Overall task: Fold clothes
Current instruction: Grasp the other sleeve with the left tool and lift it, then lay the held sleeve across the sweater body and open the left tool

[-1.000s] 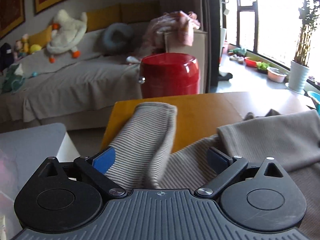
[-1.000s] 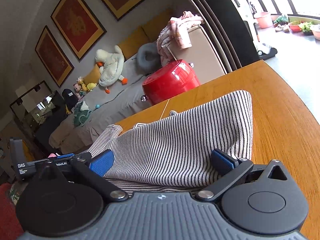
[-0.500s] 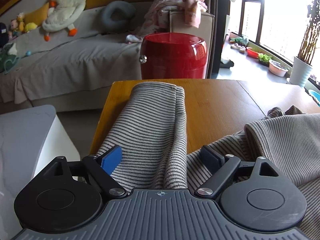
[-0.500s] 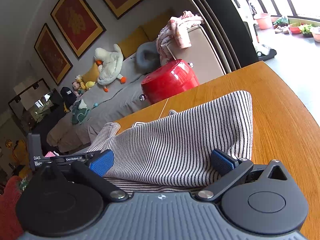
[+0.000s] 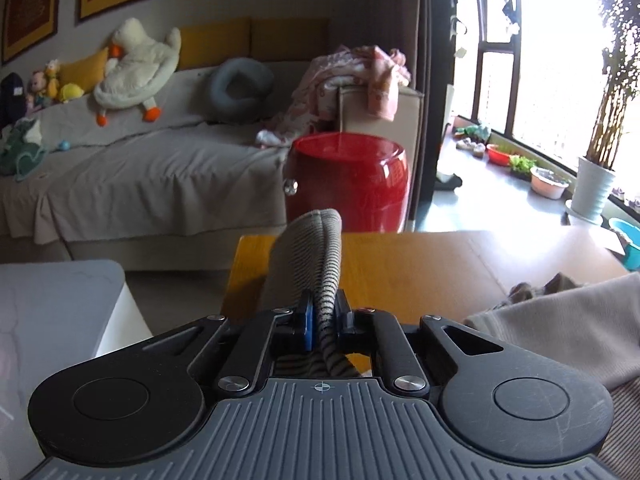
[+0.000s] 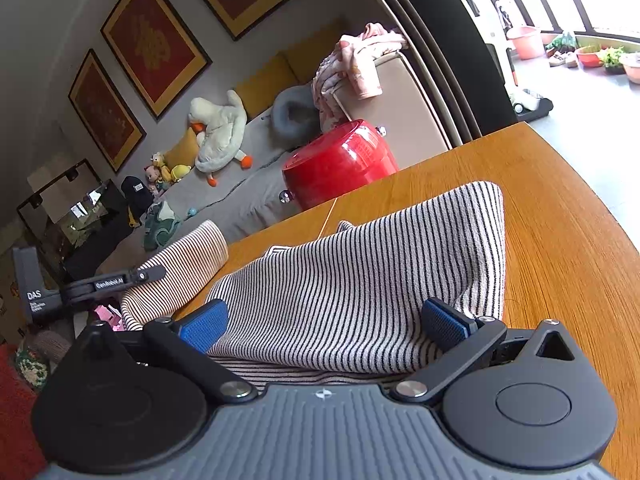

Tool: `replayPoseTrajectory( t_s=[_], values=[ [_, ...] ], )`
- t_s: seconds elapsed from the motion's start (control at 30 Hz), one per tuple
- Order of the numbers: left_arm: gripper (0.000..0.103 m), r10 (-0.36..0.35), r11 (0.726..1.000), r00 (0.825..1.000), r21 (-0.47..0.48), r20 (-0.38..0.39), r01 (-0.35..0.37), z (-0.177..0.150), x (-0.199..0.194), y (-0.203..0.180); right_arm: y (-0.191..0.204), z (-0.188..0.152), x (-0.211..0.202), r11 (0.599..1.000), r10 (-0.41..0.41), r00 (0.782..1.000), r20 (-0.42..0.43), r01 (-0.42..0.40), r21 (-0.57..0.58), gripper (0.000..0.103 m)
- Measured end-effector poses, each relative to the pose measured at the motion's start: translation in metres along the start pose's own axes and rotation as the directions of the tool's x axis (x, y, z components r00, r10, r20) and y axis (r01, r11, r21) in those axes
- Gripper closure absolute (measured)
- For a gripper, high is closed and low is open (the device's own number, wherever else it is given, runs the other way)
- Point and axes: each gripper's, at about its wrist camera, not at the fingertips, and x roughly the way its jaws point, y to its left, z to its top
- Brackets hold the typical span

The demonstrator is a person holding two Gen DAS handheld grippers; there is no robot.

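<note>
On the wooden table (image 6: 560,240), left jaws pinch the striped sleeve (image 5: 316,248); right jaws gape around the striped garment (image 6: 360,280).

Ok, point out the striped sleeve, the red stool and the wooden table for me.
striped sleeve (image 5: 316,240), left wrist view, on the lifted cuff end.
red stool (image 6: 340,164), right wrist view, on its glossy side.
wooden table (image 6: 560,220), right wrist view, on bare top.

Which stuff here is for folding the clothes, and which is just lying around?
For the job: striped top, its sleeve, left gripper, right gripper, wooden table.

Just lying about: red stool, toy duck, pink clothes.
</note>
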Motion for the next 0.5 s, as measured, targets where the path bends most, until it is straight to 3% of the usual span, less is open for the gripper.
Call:
replayPoseTrajectory(
  t_s=[0.13, 0.27, 0.5],
  values=[
    [0.092, -0.087, 0.996, 0.994, 0.03, 0.07, 0.085, 0.018, -0.023, -0.025, 0.0, 0.0, 0.0, 1.0, 0.0, 1.0, 0.002, 0.0, 0.001, 0.0],
    [0.092, -0.188, 0.981, 0.974, 0.071, 0.124, 0.18, 0.031, -0.045, -0.055, 0.0, 0.0, 0.0, 1.0, 0.001, 1.0, 0.004, -0.001, 0.003, 0.0],
    [0.092, -0.334, 0.941, 0.937, 0.094, 0.097, 0.326, 0.023, -0.044, -0.105, -0.008, -0.003, -0.004, 0.998, 0.031, 0.998, 0.045, -0.034, 0.053, 0.0]
  ],
)
